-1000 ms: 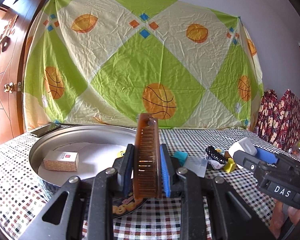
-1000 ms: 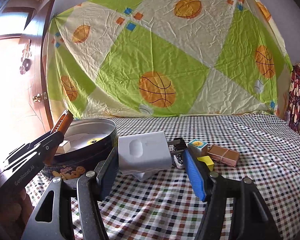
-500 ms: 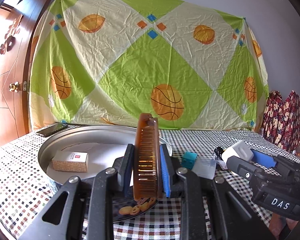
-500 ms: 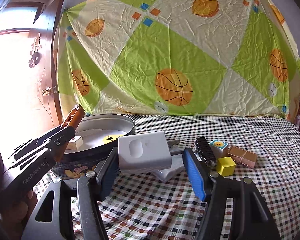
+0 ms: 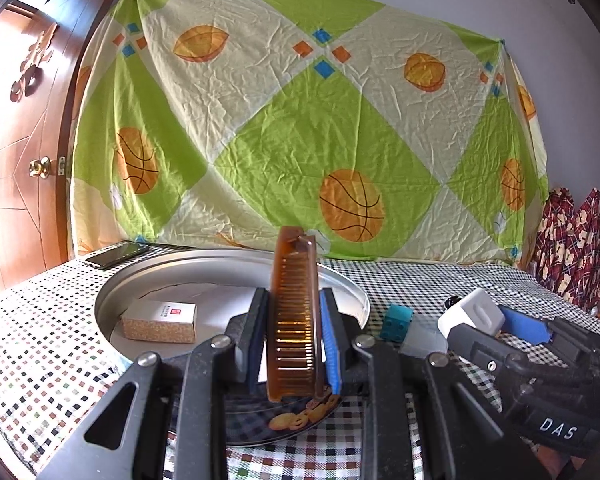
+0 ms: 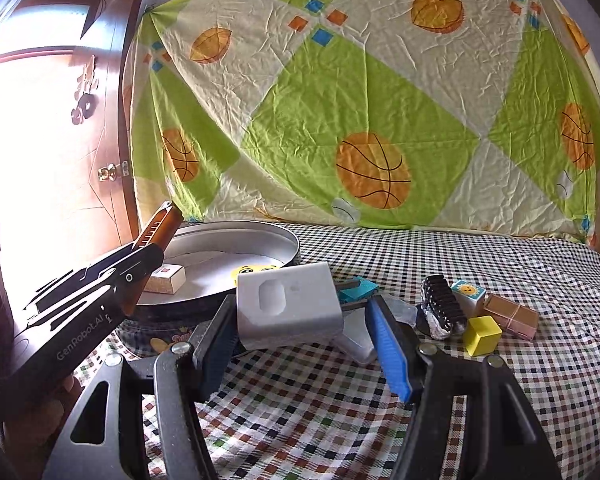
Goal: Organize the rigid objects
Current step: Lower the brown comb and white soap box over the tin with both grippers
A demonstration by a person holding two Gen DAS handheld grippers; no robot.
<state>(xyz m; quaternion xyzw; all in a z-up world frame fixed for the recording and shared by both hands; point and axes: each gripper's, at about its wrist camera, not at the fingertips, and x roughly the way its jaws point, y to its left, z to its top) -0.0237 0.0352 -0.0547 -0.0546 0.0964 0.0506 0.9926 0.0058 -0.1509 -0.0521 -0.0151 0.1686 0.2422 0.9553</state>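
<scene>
In the left wrist view, my left gripper point(image 5: 294, 300) is shut on a brown comb point(image 5: 294, 320) that stands on end just in front of the round metal tin point(image 5: 112, 292). A small cork-patterned box point(image 5: 160, 320) lies inside the tin. My right gripper point(image 6: 300, 312) is shut on a white charger block point(image 6: 288, 308), held above the checked cloth just right of the tin point(image 6: 284, 240). The right wrist view also shows the left gripper point(image 6: 156, 248) with the comb point(image 6: 160, 228) over the tin's left rim, and a yellow smiley piece point(image 6: 256, 270) in the tin.
To the right of the charger lie a teal block point(image 6: 360, 288), a clear plastic piece point(image 6: 356, 340), a black ridged clip point(image 6: 442, 312), a sun cube point(image 6: 468, 294), a yellow cube point(image 6: 482, 334) and a brown box point(image 6: 512, 316). A phone point(image 5: 116, 254) lies behind the tin.
My right gripper has carried the white block leftward, closer to the tin. The left gripper with the comb has stayed almost still.
</scene>
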